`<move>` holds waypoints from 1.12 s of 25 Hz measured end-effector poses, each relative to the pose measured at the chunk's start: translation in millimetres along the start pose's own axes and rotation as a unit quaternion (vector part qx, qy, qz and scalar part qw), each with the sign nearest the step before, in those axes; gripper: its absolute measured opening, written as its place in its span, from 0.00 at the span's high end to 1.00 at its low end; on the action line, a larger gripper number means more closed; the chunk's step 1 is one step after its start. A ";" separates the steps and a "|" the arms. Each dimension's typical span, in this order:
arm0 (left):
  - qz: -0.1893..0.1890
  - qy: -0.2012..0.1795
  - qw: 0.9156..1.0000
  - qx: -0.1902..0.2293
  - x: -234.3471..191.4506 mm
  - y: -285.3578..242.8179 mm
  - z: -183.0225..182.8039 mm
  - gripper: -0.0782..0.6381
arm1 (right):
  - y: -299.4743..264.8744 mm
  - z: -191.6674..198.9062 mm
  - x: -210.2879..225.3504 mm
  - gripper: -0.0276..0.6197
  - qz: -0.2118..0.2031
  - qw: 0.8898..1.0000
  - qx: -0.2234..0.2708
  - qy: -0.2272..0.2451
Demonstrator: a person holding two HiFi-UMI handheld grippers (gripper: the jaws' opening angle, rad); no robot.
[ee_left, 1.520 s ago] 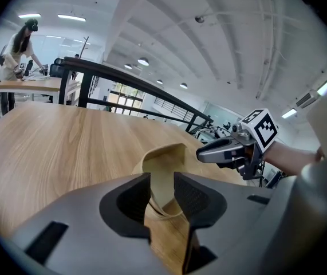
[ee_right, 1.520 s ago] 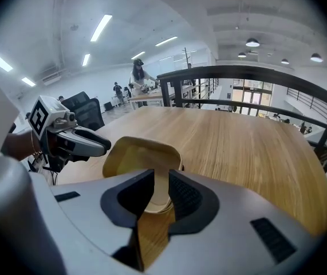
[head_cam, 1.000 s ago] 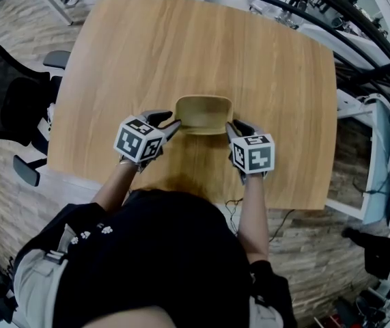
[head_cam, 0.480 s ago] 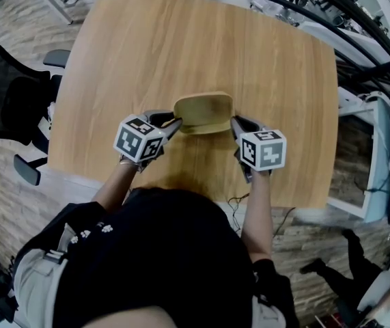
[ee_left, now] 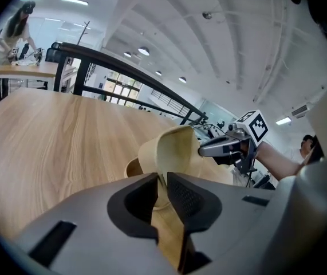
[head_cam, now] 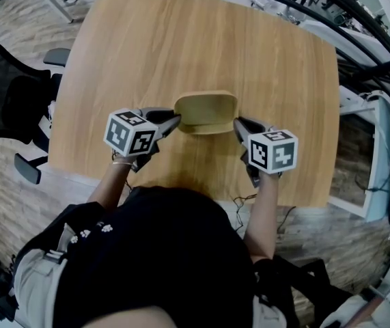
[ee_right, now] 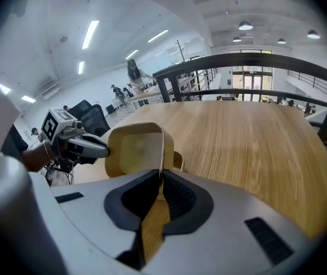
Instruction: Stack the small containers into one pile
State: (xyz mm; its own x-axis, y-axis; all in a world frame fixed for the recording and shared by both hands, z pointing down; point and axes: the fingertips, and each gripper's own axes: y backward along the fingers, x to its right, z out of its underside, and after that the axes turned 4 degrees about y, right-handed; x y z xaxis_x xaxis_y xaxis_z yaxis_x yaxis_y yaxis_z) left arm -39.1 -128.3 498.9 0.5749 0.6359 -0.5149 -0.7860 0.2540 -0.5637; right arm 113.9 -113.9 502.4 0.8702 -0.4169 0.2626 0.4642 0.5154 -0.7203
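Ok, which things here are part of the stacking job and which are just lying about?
Job: tan container; left gripper, shut on its rim; right gripper, whose jaws have just been closing onto the opposite rim; wooden table, the work surface.
Just about: black office chair; black railing beyond the table.

Person: black short-slv top (head_cam: pixel 174 251), few small white paw prints (head_cam: pixel 92 234) nr left shoulder. Pale grey fabric (head_cam: pixel 34 289) at left side, dark strap w/ buckle (head_cam: pixel 52 255) across it. Forearms bare below slvs.

Left gripper (head_cam: pixel 175 120) & right gripper (head_cam: pixel 238 122): smooth grey moulded bodies, darker tapering fingers. Each has a white cube w/ black square-pattern markers: left cube (head_cam: pixel 130 133), right cube (head_cam: pixel 273 150).

Up close, left pads (ee_left: pixel 186 196) & right pads (ee_right: pixel 177 196) are black, rounded, finely textured on inner faces. Dark rectangular slots (ee_right: pixel 266 231) are set in the grey housing.
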 end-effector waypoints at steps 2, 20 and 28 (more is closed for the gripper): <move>-0.001 0.003 1.000 -0.006 -2.5 0.6 0.0 0.82 | -1.6 4.0 -3.6 0.90 -0.005 1.000 -0.018 0.013; 0.004 0.040 0.999 0.002 -13.3 1.0 -2.7 0.84 | -3.8 6.8 -9.7 0.90 -0.033 0.999 -0.003 0.007; 0.039 0.065 0.997 -0.011 -4.7 5.4 2.0 0.85 | 4.0 10.9 -12.5 0.90 -0.046 0.999 0.021 -0.006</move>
State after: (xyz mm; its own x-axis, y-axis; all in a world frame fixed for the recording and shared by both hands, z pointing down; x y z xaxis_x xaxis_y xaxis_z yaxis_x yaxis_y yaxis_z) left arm -46.5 -128.5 499.6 0.5376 0.5529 -0.6366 -0.8255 0.1910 -0.5311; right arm 106.7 -98.5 503.2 0.8257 -0.4551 0.3334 0.5480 0.5064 -0.6658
